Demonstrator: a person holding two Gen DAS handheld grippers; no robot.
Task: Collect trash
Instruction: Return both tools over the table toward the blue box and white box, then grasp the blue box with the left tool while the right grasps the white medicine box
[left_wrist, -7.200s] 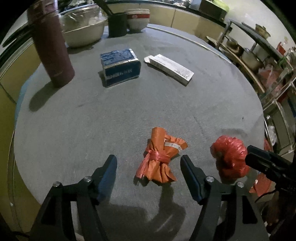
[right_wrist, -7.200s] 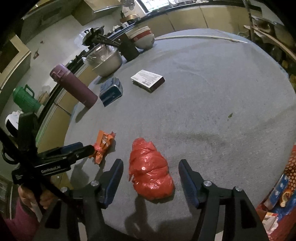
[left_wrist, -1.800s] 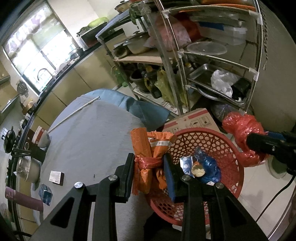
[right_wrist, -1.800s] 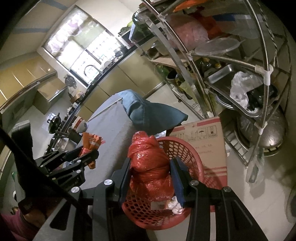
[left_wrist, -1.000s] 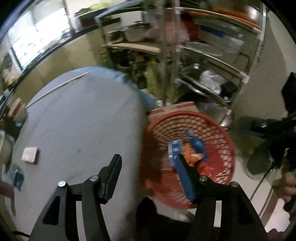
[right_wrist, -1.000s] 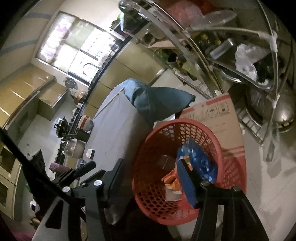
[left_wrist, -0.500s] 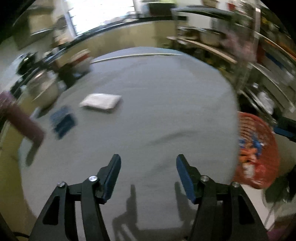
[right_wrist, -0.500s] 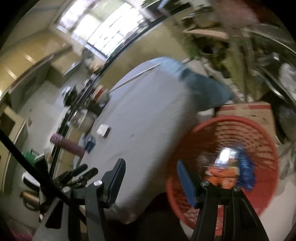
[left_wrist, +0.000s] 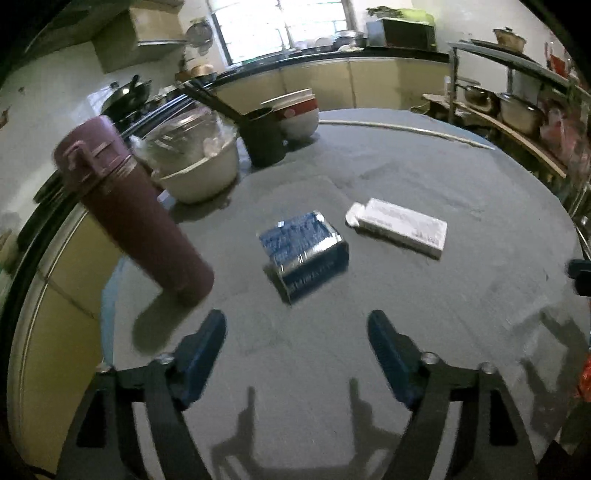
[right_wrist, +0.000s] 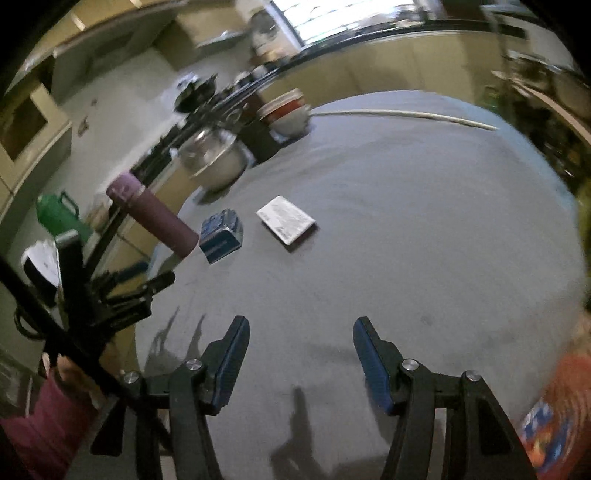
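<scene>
A blue box (left_wrist: 304, 252) and a white flat box (left_wrist: 399, 226) lie on the round grey table (left_wrist: 406, 314). My left gripper (left_wrist: 297, 328) is open and empty, just short of the blue box. My right gripper (right_wrist: 301, 332) is open and empty over the bare near side of the table. The right wrist view shows the blue box (right_wrist: 221, 234), the white box (right_wrist: 287, 219) and the left gripper (right_wrist: 140, 291) at the table's left edge. A blurred edge of the red trash basket (right_wrist: 554, 413) shows at lower right.
A maroon flask (left_wrist: 136, 221) stands left of the blue box. A covered bowl (left_wrist: 195, 162), a black utensil cup (left_wrist: 264, 136) and stacked bowls (left_wrist: 295, 110) stand at the far edge. A white stick (left_wrist: 402, 127) lies far across. Metal shelves (left_wrist: 517, 110) stand on the right.
Both grippers dropped their red and orange trash bundles into the red basket, opened, and swung back from the basket over the table. The left gripper has moved close to the blue box.
</scene>
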